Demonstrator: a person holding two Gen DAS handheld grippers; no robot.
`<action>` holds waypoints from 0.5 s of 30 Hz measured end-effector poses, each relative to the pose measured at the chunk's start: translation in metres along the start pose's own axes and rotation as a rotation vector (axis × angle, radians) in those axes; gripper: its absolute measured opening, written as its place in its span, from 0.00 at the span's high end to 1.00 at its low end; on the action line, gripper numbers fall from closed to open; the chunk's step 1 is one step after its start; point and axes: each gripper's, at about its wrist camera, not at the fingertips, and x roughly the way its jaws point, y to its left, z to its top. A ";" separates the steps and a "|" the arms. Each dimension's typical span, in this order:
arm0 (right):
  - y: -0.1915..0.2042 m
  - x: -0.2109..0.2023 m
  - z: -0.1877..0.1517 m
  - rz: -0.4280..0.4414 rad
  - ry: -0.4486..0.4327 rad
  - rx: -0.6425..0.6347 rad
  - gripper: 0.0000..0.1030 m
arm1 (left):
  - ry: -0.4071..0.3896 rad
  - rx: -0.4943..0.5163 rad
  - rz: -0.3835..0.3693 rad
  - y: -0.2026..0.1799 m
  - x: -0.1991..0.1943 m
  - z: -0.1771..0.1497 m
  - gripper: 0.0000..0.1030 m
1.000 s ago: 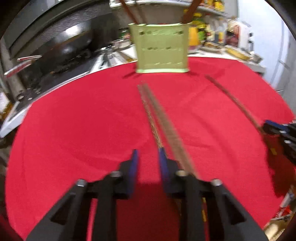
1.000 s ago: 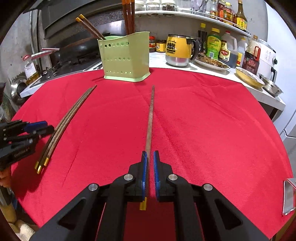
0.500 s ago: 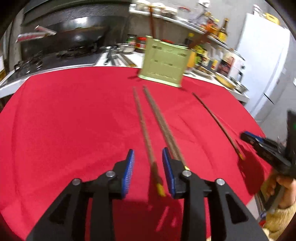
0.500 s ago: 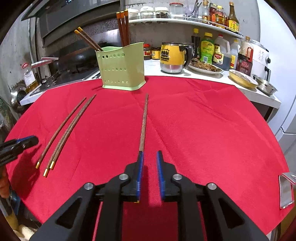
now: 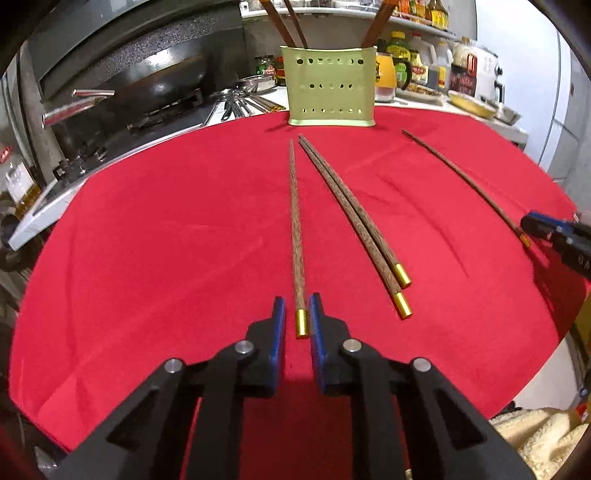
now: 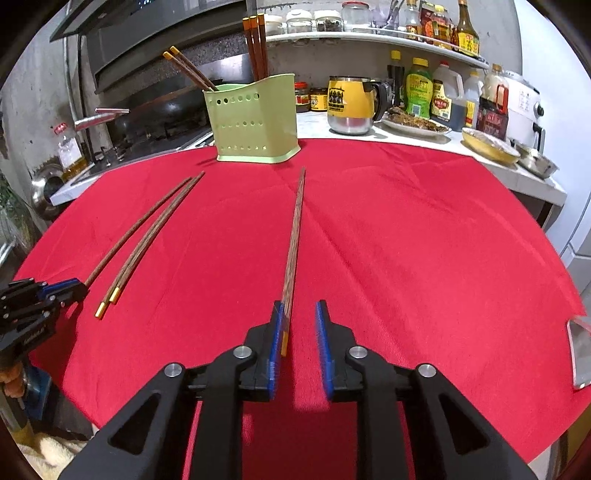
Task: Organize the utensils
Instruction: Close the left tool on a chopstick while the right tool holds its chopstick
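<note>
Red cloth (image 5: 147,240) over kitchen table, green holder (image 5: 331,86) at far edge. Left gripper (image 5: 297,314) slightly open, gold chopstick end (image 5: 301,322) between pads, ungripped. Right gripper (image 6: 299,321) parted, chopstick (image 6: 294,236) against left pad. Chopstick pair (image 5: 354,221) lies between.

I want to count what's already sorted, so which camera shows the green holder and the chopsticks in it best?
The right wrist view: the holder sits whole in frame, and its chopsticks show right up to their tips. In the left wrist view the holder appears face-on, but the frame's top edge cuts off its chopsticks.
</note>
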 end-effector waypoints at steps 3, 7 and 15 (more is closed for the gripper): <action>0.008 0.003 -0.002 0.017 -0.001 -0.027 0.73 | -0.007 0.000 -0.029 -0.001 -0.001 -0.002 0.87; 0.020 0.003 -0.009 0.015 0.005 -0.076 0.73 | -0.016 0.018 -0.053 -0.005 -0.003 -0.004 0.84; 0.018 0.003 -0.011 -0.018 -0.035 -0.059 0.77 | -0.039 -0.015 -0.091 0.001 -0.003 -0.006 0.83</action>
